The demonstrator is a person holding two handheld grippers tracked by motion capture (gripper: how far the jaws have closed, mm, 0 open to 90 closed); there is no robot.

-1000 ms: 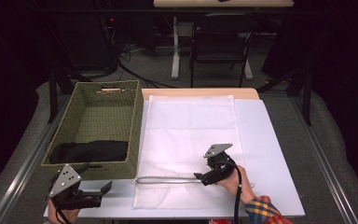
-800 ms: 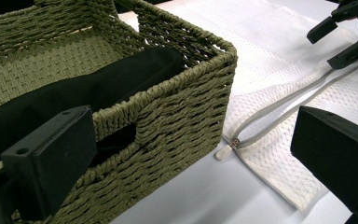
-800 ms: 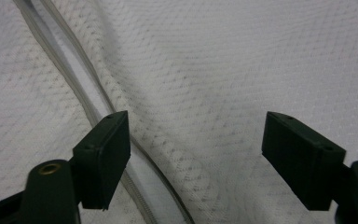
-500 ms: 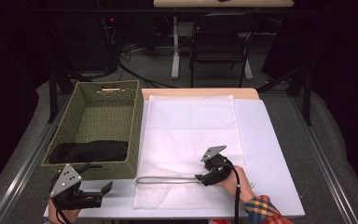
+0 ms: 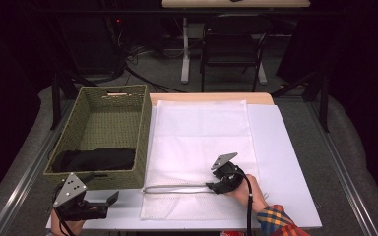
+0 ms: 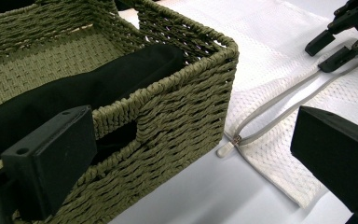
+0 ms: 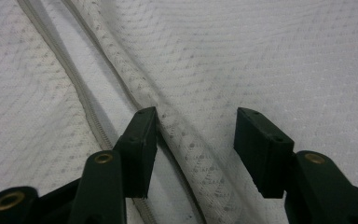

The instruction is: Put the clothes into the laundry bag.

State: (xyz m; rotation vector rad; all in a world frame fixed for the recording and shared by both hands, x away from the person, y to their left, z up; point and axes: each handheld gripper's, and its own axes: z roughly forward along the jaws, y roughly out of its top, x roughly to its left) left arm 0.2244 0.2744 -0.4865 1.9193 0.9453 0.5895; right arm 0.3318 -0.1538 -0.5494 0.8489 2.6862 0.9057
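Right claw (image 5: 215,180) has been closing around the unzipped mesh bag's (image 5: 202,132) edge, not gripping yet, clothes (image 5: 96,160) unpacked.

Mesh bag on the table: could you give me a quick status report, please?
Right gripper closing over the upper zipper edge of the mesh bag, not yet pinching. Left gripper open, idle beside the basket. Nothing in the way.
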